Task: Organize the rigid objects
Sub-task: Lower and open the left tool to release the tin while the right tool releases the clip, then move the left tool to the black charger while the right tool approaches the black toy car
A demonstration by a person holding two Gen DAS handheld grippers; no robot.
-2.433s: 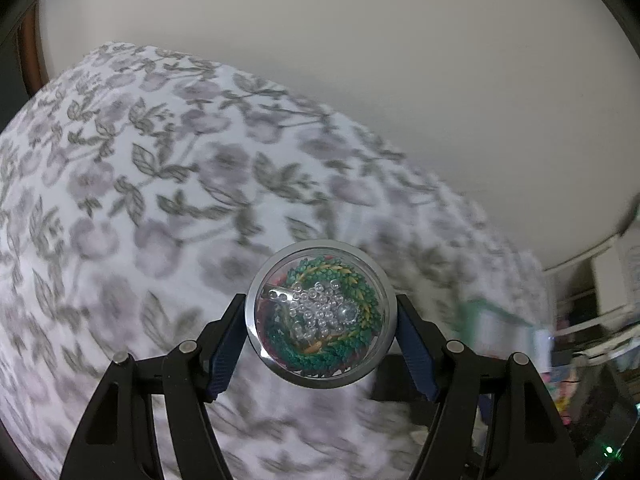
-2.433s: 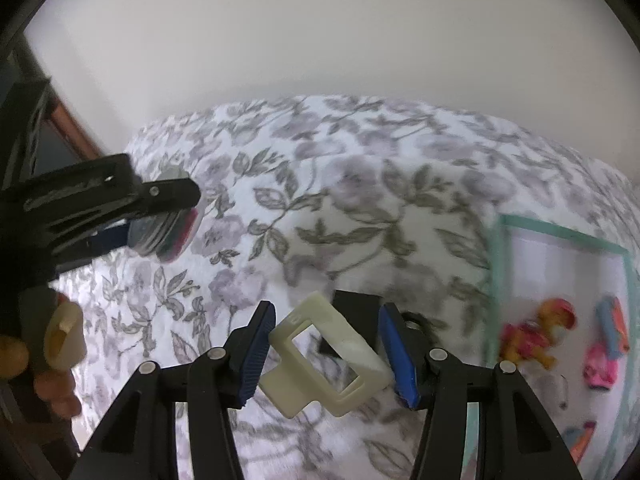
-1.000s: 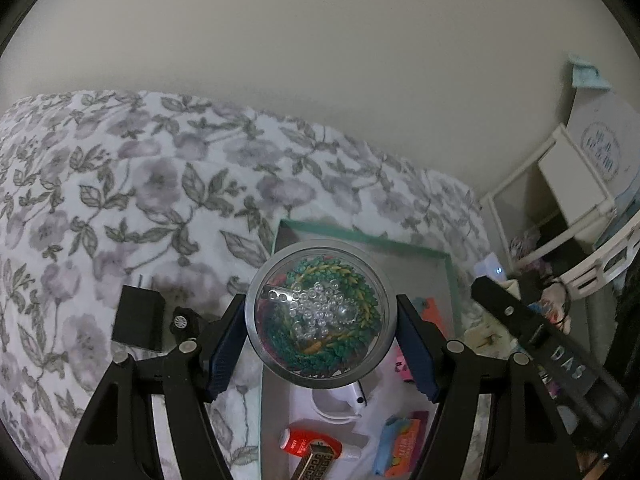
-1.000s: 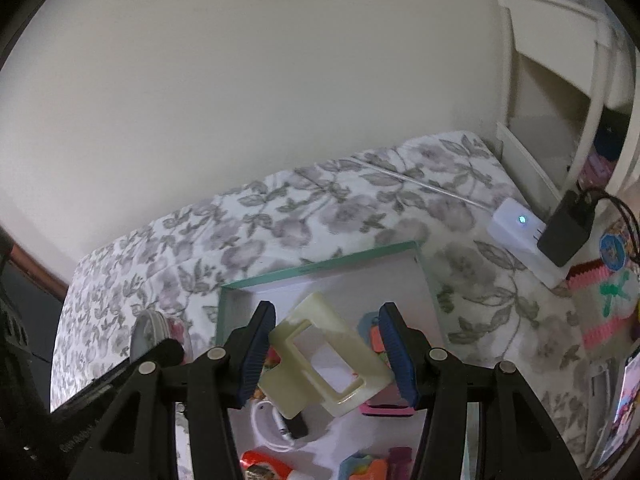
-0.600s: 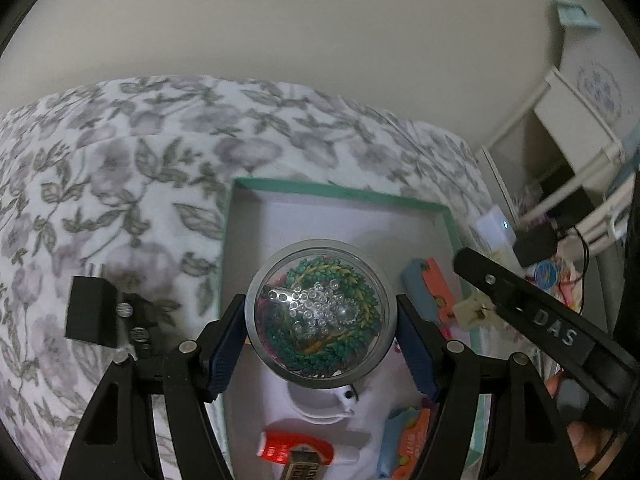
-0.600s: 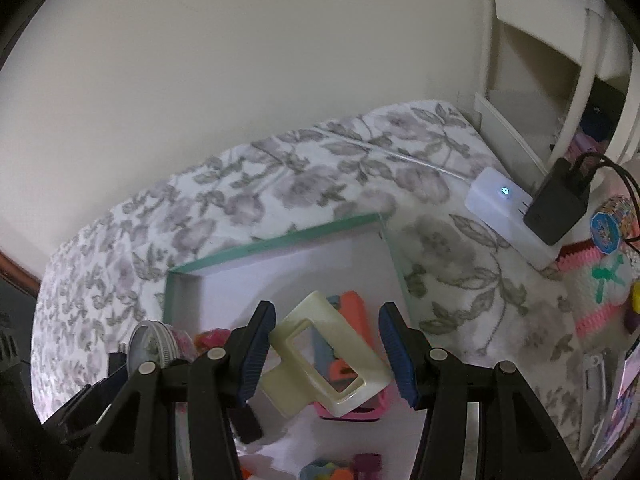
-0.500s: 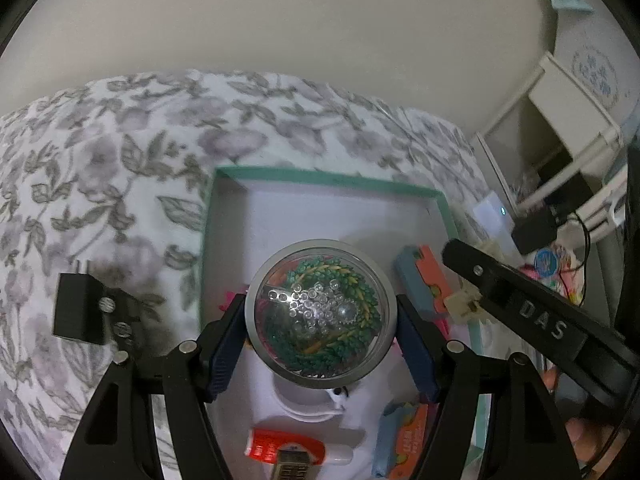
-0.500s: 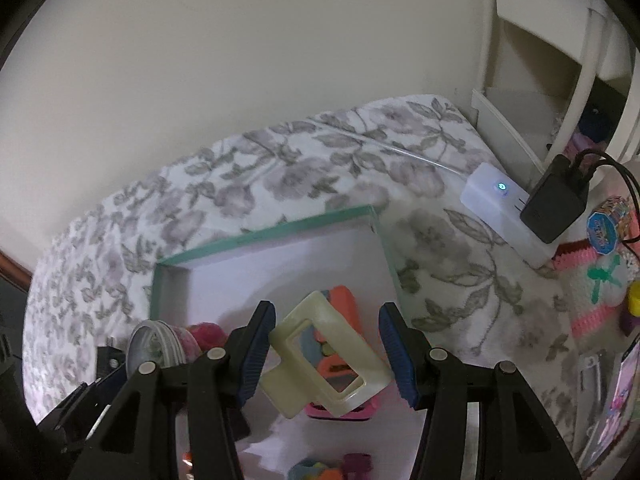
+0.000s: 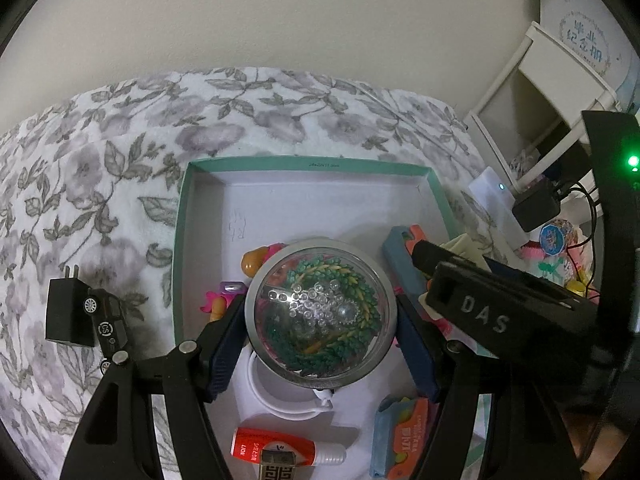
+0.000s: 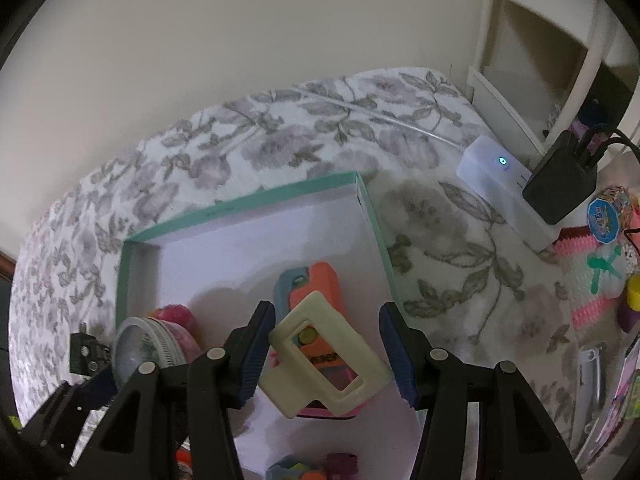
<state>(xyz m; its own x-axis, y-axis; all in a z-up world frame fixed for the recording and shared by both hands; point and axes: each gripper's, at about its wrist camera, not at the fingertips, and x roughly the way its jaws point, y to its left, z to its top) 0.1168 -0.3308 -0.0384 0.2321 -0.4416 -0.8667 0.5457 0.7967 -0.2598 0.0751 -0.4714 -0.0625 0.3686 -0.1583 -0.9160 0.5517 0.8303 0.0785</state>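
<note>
Left wrist: left gripper clamps round beaded case over teal box; right gripper grips cream frame, possibly a clip.

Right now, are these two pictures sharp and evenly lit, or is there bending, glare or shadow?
Left wrist view: sharp, dark rounded corners, box rim bowed by the lens, white glare specks on the round domed case. Right wrist view: also sharp, box rim slanted, a soft shadow on the box floor beyond the cream frame.

both grippers, left gripper and right gripper, have come down over the green-rimmed box.
</note>
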